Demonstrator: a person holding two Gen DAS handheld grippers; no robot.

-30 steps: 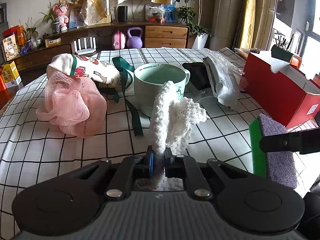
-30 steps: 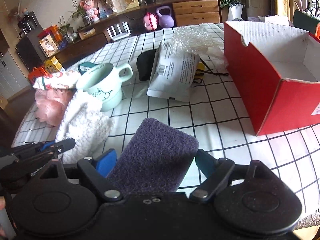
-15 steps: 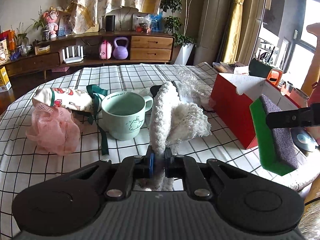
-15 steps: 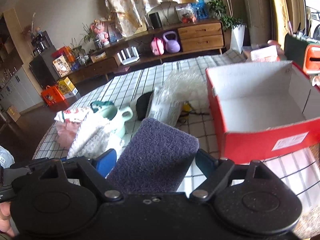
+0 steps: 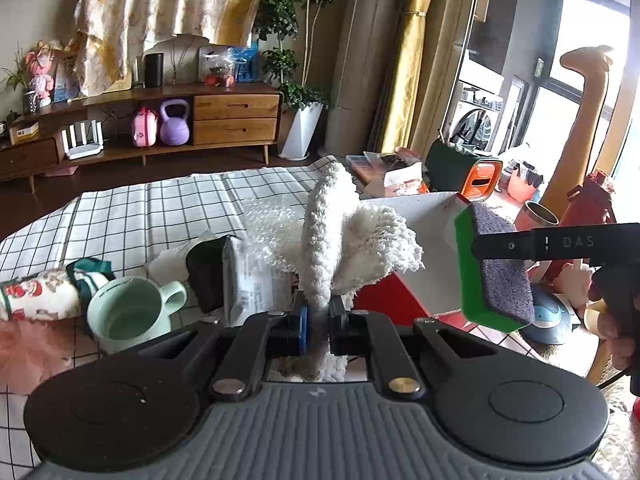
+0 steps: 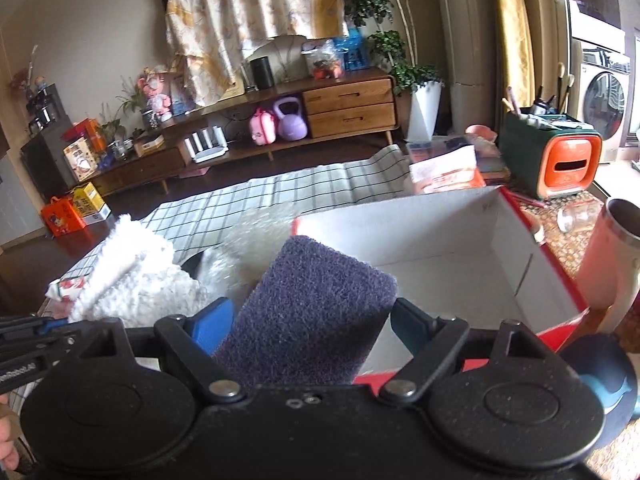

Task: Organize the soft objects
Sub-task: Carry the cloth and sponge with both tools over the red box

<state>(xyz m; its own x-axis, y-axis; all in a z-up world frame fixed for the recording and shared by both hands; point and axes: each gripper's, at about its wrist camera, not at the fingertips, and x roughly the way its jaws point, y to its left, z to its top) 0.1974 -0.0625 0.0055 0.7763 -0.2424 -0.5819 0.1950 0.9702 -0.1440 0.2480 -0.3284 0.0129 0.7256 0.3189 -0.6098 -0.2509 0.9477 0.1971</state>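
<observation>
Two grippers carry loads: left gripper [image 5: 318,316] fingers pinch a floppy white cloth [image 5: 344,240], right gripper [image 6: 310,326] fingers clamp a sponge [image 6: 316,308]; the cloth may snag the red box [image 6: 460,248] rim.

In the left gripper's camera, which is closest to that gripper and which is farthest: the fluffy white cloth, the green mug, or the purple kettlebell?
1. The fluffy white cloth: pinched in the left gripper, straight ahead.
2. The green mug: on the checked table, low on the left.
3. The purple kettlebell: far back on the wooden cabinet's shelf, upper left.
</observation>
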